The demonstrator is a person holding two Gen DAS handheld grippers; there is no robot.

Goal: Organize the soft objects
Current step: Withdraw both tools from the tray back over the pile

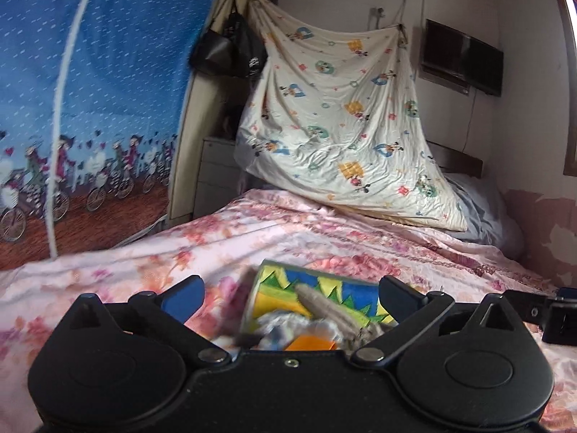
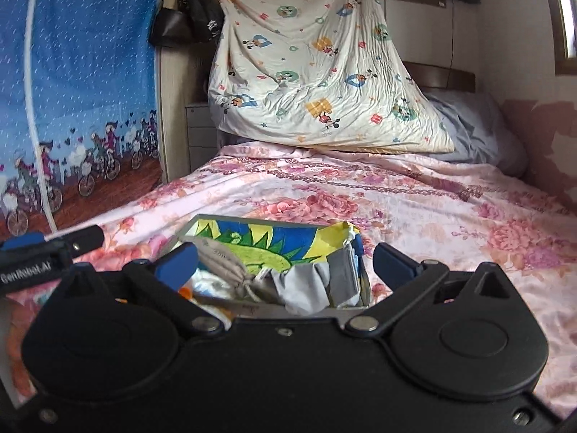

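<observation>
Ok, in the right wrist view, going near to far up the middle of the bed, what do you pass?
Right gripper, jaws open → colourful box holding grey cloths → bare stretch of floral bedspread → cartoon-print sheet hanging at the head of the bed.

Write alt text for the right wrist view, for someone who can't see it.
Open right tongs hover over a colourful box of grey cloths on a pink floral bed. A cartoon-print sheet hangs behind; the left tongs show at the left edge.

Open left gripper (image 1: 290,294) above box (image 1: 317,296)
</observation>
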